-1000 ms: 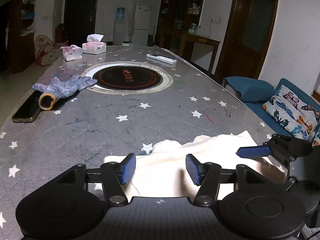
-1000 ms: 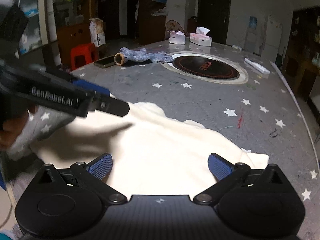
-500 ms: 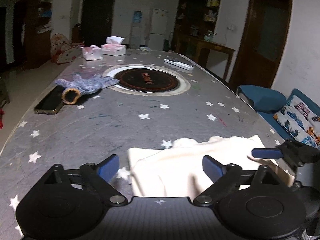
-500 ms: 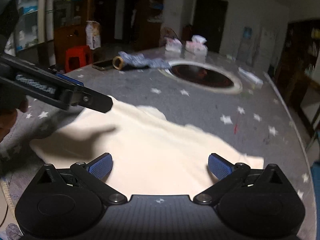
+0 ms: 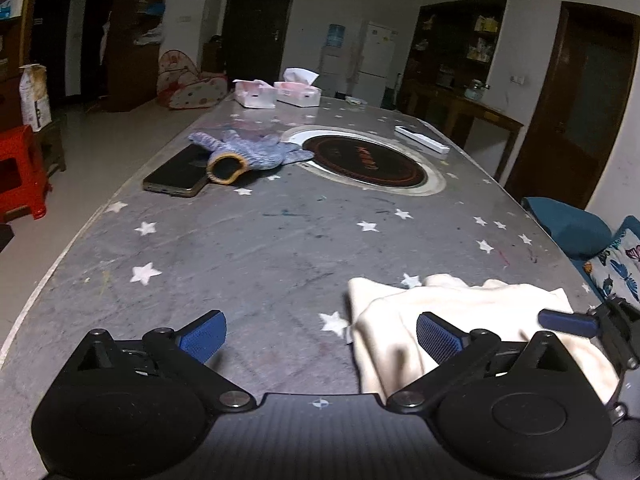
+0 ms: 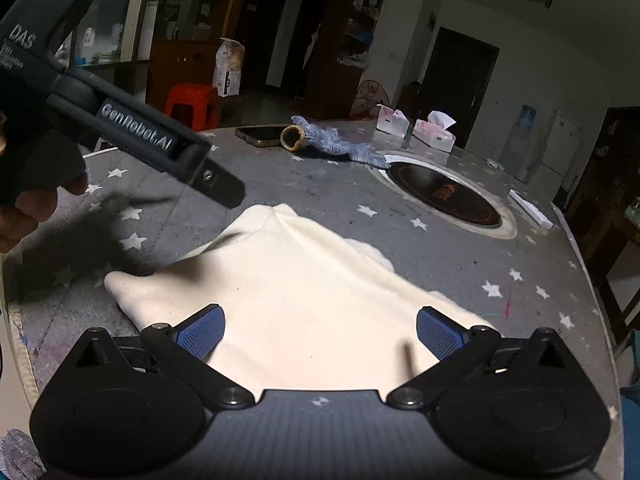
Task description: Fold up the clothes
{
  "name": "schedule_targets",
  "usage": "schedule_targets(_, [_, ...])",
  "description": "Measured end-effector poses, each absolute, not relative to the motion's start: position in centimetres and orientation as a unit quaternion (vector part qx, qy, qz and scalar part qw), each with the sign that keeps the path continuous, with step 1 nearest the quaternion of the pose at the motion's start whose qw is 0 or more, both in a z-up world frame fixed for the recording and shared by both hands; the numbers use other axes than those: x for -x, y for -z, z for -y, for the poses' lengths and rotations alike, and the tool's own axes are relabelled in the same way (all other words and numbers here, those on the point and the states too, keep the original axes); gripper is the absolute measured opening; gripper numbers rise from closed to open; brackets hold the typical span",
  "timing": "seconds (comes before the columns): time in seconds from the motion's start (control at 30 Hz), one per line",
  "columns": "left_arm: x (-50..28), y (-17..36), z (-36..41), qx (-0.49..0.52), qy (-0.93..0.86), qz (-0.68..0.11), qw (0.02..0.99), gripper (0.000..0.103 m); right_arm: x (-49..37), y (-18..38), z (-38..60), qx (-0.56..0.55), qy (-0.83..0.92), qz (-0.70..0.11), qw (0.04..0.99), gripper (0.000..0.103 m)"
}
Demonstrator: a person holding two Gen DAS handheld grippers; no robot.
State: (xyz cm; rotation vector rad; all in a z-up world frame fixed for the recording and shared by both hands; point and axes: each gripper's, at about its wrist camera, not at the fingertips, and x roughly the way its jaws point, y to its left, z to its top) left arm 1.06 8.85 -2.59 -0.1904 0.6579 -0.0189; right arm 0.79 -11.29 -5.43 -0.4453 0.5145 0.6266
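Cream garment (image 6: pixel 304 292) lying partly folded and rumpled at the near end of the star-patterned table (image 5: pixel 280 248). Long axis running roughly left to right across both views, a raised crease reaching toward the table's middle.

Left gripper (image 5: pixel 320 332): jaws wide apart, holding nothing. Pointed over bare tabletop, garment off to its right; only the right fingertip (image 5: pixel 436 336) overlaps the cloth's left edge (image 5: pixel 356 320) in view. Contact or clearance impossible to tell.

Right gripper (image 6: pixel 318 330): jaws likewise wide apart, empty. Squarely over the cloth, near hem spanning between both pads and beyond. From this view, left gripper seen raised above the garment's left end, casting a shadow across table and cloth.

Judgement: right gripper better placed, garment directly ahead and beneath it. Left gripper needing a shift to its right to meet the cloth's left end. Next fold probably across the long axis, each gripper taking an end or corner. Thick soft fabric, likely to bunch if pinched mid-panel instead of at an edge.

Elsewhere, well apart from the garment: blue knit glove (image 5: pixel 248 154), phone (image 5: pixel 176 176), round cooktop inset (image 5: pixel 362 160), two tissue boxes (image 5: pixel 276 94).
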Motion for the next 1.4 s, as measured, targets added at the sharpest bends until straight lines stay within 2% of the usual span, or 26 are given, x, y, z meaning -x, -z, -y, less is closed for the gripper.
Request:
schedule_targets(0.17, [-0.8,2.6,-9.1,0.109,0.002,-0.326,0.939,0.103,0.4,4.4,10.7,0.212,-0.328,-0.223,0.893,0.103])
schedule_targets(0.33, [-0.9,2.7,-8.7,0.106,-0.002,-0.341,0.934,0.103,1.1,6.4,8.9,0.24,-0.329,-0.216,0.887,0.103])
schedule_targets(0.53, [-1.1,2.9,-8.3,0.103,-0.012,-0.355,0.929,0.103,1.4,5.0,9.7,0.225,-0.335,-0.21,0.891,0.103])
schedule_targets(0.67, [-1.3,3.1,-8.2,0.1,-0.021,-0.366,0.925,0.103,1.3,6.0,9.5,0.23,-0.339,-0.229,0.883,0.103])
schedule_targets(0.9, [-1.2,3.2,-8.0,0.091,-0.026,-0.37,0.924,0.103,0.3,4.3,12.4,0.152,-0.357,-0.261,0.884,0.103])
schedule_targets(1.17, [-1.2,3.2,-7.1,0.078,-0.016,-0.373,0.924,0.103,-2.6,4.9,19.5,0.005,-0.344,-0.356,0.869,0.103])
schedule_targets(1.4, [-1.7,3.6,-6.5,0.061,-0.017,-0.38,0.923,0.103,-3.2,4.3,20.1,0.0,-0.351,-0.35,0.869,0.103])
